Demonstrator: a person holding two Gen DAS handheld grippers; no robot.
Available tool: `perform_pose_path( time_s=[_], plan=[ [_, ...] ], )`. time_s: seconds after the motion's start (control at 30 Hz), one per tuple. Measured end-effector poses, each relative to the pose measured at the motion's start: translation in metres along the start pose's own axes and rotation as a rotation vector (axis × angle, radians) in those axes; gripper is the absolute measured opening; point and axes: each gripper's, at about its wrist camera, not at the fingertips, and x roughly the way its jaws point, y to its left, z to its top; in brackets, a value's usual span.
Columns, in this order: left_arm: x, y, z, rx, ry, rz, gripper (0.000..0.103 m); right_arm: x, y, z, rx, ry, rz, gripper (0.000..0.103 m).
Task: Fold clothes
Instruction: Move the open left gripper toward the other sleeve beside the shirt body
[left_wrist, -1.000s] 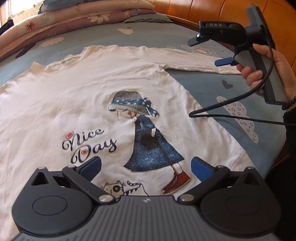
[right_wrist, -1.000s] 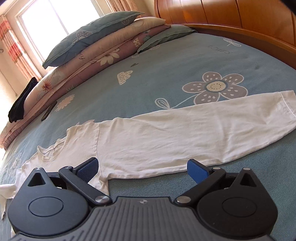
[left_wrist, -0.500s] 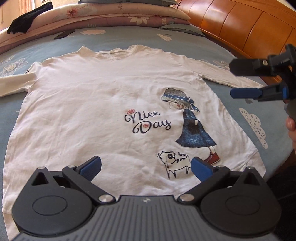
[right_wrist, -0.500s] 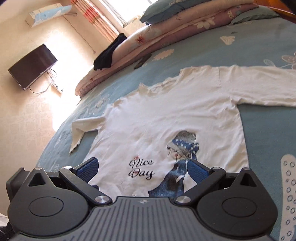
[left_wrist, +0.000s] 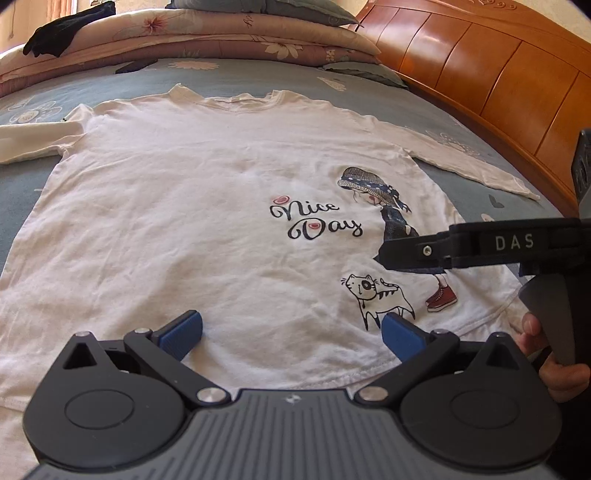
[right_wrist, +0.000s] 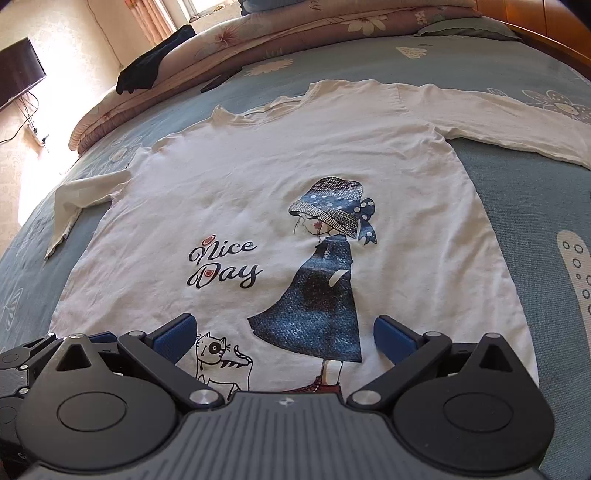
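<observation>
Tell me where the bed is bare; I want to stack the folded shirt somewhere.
Bare sheet lies between the shirt body and its outstretched sleeve, toward the headboard. Another strip runs between the collar and the stacked quilts. The middle is covered by the shirt, with both open grippers over its hem.

A white long-sleeved shirt (left_wrist: 192, 221) lies spread flat, print up, on the blue bedspread (left_wrist: 476, 181). The left gripper (left_wrist: 291, 334) hovers over its hem, jaws wide apart. At right a hand (left_wrist: 554, 369) holds the right gripper (left_wrist: 413, 251) above the print; its jaws seem edge-on, unreadable.
</observation>
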Motion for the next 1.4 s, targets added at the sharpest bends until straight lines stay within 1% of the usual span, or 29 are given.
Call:
perform_pose_path(
  time_s=[0.13, 0.33, 0.37, 0.43, 0.5, 0.53, 0.57, 0.63, 0.7, 0.77, 0.83, 0.87, 0.93, 0.97, 1.07, 1.17, 1.23, 1.3, 1.4],
  plan=[
    [0.001, -0.001, 0.0, 0.038, 0.009, -0.007, 0.102, 0.002, 0.002, -0.002, -0.058, 0.009, 0.01, 0.103],
    [-0.001, 0.0, -0.004, 0.069, 0.002, -0.026, 0.102, -0.007, 0.005, -0.011, -0.115, 0.051, -0.01, 0.103],
    [-0.001, 0.0, -0.005, 0.081, 0.001, -0.028, 0.102, -0.011, 0.004, -0.014, -0.121, 0.058, -0.008, 0.103],
    [-0.003, -0.003, -0.008, 0.135, 0.016, -0.024, 0.102, -0.019, 0.0, -0.019, -0.12, 0.073, -0.002, 0.103],
    [-0.007, -0.003, -0.006, 0.172, 0.04, -0.033, 0.102, -0.027, -0.007, -0.022, -0.099, 0.073, 0.027, 0.103],
    [-0.011, 0.001, -0.002, 0.175, 0.038, -0.039, 0.102, -0.029, -0.013, -0.023, -0.088, 0.064, 0.047, 0.103],
    [-0.016, 0.008, 0.005, 0.176, 0.017, -0.032, 0.102, -0.03, -0.019, -0.024, -0.074, 0.052, 0.067, 0.103],
    [-0.026, 0.024, 0.023, 0.173, -0.036, 0.006, 0.102, -0.031, -0.033, -0.028, -0.03, -0.015, 0.129, 0.103],
    [-0.029, 0.049, 0.047, 0.121, -0.062, 0.054, 0.102, -0.031, -0.044, -0.032, 0.023, -0.084, 0.181, 0.103],
    [-0.023, 0.082, 0.069, 0.008, -0.059, 0.06, 0.102, -0.031, -0.046, -0.03, 0.06, -0.101, 0.192, 0.103],
    [-0.011, 0.117, 0.083, -0.133, -0.019, 0.031, 0.102, -0.03, -0.043, -0.029, 0.057, -0.102, 0.185, 0.103],
    [-0.004, 0.131, 0.086, -0.188, 0.009, 0.014, 0.102, -0.03, -0.041, -0.029, 0.05, -0.103, 0.176, 0.103],
    [0.011, 0.153, 0.088, -0.278, 0.066, -0.011, 0.102, -0.029, -0.036, -0.029, 0.029, -0.106, 0.154, 0.103],
    [0.016, 0.159, 0.088, -0.301, 0.074, -0.005, 0.102, -0.028, -0.033, -0.029, 0.017, -0.107, 0.142, 0.103],
    [0.02, 0.166, 0.088, -0.318, 0.057, -0.001, 0.102, -0.026, -0.027, -0.031, -0.029, -0.109, 0.108, 0.103],
    [0.017, 0.171, 0.092, -0.328, 0.06, 0.089, 0.102, -0.025, -0.024, -0.032, -0.053, -0.112, 0.089, 0.103],
    [0.011, 0.173, 0.095, -0.34, 0.067, 0.122, 0.102, -0.024, -0.023, -0.032, -0.06, -0.113, 0.082, 0.103],
    [0.003, 0.166, 0.095, -0.335, 0.064, 0.107, 0.102, -0.025, -0.024, -0.032, -0.055, -0.115, 0.084, 0.103],
    [-0.009, 0.145, 0.09, -0.29, 0.073, 0.055, 0.102, -0.025, -0.026, -0.032, -0.04, -0.118, 0.091, 0.103]
  ],
)
